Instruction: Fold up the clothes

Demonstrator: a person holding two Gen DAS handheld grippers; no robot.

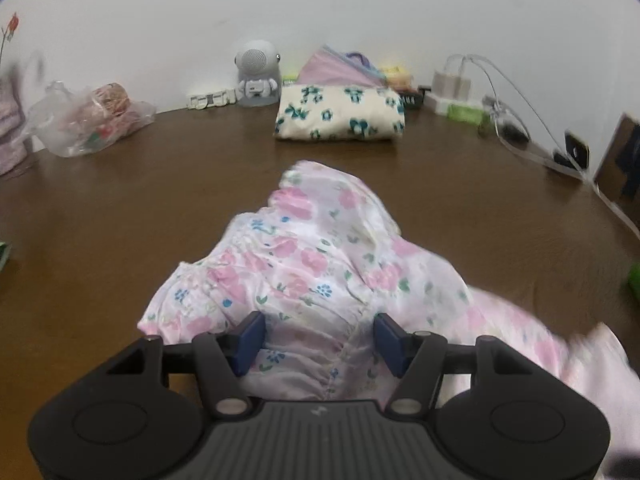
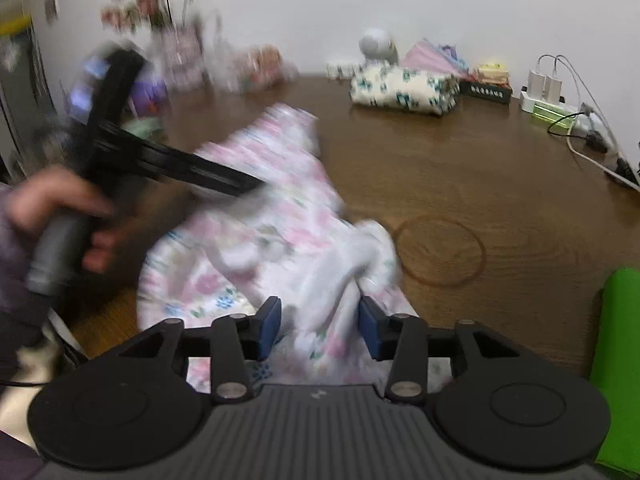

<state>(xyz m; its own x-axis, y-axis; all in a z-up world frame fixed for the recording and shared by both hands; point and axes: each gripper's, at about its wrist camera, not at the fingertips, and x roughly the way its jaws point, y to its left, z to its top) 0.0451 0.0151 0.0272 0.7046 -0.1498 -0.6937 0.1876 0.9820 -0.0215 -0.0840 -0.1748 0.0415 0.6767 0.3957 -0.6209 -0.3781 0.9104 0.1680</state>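
A white garment with pink and blue flowers [image 1: 312,264] lies bunched on the brown table [image 1: 120,208]. My left gripper [image 1: 318,340] has its jaws apart with the garment's gathered fabric lying between and under the blue pads [image 1: 250,340]. In the right wrist view the same garment [image 2: 256,240] is crumpled and blurred. My right gripper [image 2: 319,328] also has its jaws apart, with a fold of the cloth between the pads [image 2: 268,326]. The left gripper body [image 2: 120,152], held by a hand, crosses over the garment's left side.
A folded cream cloth with teal flowers [image 1: 340,114] sits at the back, with pink folded cloth [image 1: 336,68] behind it. A grey speaker toy [image 1: 256,76], a plastic bag [image 1: 88,120], chargers with cables [image 1: 456,84] and a green object [image 2: 620,360] ring the table.
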